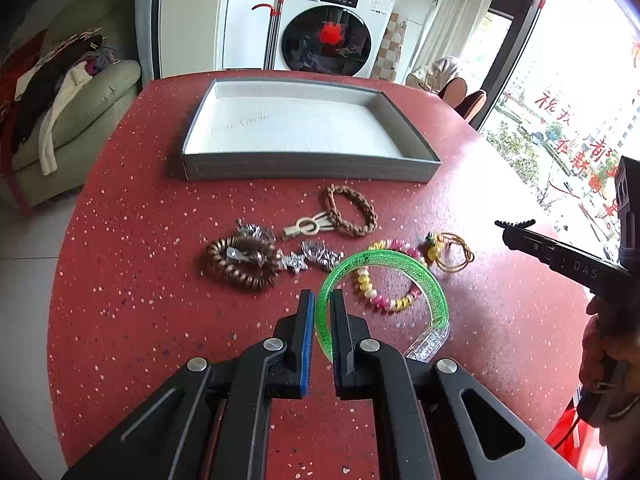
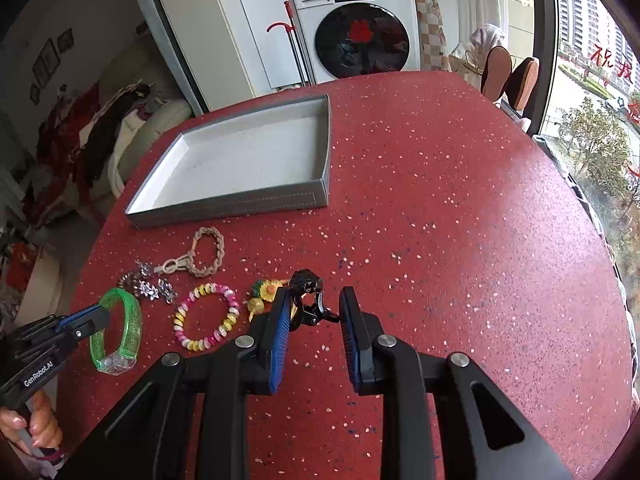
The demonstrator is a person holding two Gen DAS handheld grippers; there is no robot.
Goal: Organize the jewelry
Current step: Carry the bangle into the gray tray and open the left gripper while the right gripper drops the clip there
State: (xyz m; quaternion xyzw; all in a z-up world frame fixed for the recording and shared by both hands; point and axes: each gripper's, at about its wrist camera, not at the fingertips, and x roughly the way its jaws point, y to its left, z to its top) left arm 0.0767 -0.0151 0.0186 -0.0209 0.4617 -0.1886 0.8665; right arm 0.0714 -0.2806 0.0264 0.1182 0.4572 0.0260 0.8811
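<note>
From the left wrist, the left gripper [image 1: 320, 304] is clamping the green bangle [image 1: 384, 264] above the red table [image 1: 132, 280]; its near arc is hiding behind the fingers.

From the right wrist, the right gripper [image 2: 314, 312] is pinching a black clip [image 2: 308, 300], with the shape unclear. The gray tray [image 2: 224, 204] is lying beyond.

Both wrist views angled steeply down, close over the red worktop [image 1: 140, 240]; shared: grey tray [image 2: 240, 204], washing machine [image 1: 336, 28].
</note>
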